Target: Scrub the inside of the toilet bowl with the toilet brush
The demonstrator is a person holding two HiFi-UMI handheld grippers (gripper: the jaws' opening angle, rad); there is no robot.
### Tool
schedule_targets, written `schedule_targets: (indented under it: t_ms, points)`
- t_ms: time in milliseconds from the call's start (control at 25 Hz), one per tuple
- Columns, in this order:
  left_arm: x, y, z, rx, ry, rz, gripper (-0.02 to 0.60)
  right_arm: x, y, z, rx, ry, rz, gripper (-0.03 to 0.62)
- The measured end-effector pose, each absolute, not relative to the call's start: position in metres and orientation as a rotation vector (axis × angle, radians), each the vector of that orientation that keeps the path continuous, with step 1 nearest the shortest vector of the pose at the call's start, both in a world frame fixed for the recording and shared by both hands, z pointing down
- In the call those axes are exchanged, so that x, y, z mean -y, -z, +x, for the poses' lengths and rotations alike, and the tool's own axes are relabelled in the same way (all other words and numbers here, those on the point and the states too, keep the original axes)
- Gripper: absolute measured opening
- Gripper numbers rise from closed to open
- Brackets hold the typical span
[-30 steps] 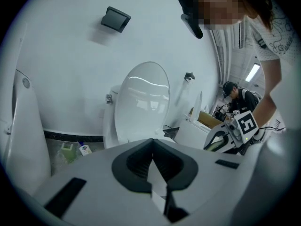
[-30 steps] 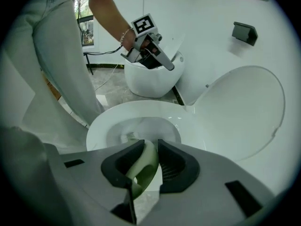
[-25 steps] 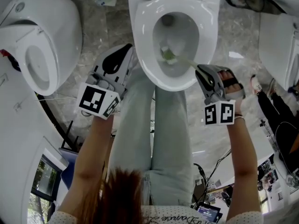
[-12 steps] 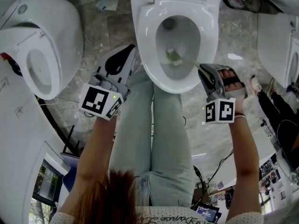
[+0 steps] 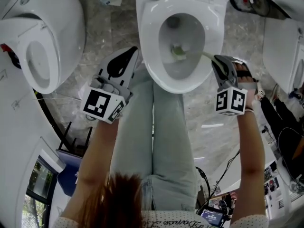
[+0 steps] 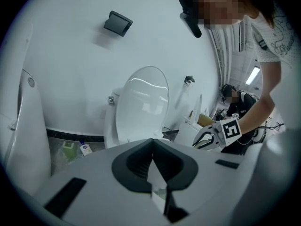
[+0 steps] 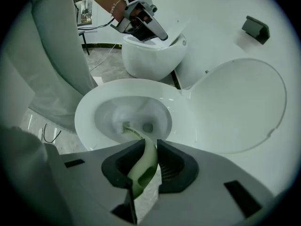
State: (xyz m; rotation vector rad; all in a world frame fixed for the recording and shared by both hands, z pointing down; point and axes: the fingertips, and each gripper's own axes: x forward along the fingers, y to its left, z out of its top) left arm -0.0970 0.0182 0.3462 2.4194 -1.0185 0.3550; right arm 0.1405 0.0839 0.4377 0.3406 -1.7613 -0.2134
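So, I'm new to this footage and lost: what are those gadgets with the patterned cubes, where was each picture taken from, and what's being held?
No robot: a person holds a cube-marked two-jaw gripper in each hand. The head view looks down from the person's head at a toilet bowl on a grey floor, a second toilet beside it. Each gripper view comes from a camera riding on that gripper. The right gripper has its jaws closed on a green toilet brush whose head is inside the bowl. The left gripper hangs beside the bowl, jaws together, empty.
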Motion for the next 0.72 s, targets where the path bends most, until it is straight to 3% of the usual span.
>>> schedule_targets:
  t_ms: [400, 720]
  points:
    - [-0.032, -0.351, -0.095, 1.079, -0.346, 2.373, 0.003, -0.064, -0.446, 0.148, 1.766, 0.199, 0.397, 0.087]
    - [-0.036, -0.347, -0.095, 1.097, -0.348, 2.372, 0.003, -0.078, -0.454, 0.135, 1.843, -0.032, 0.558, 0.092]
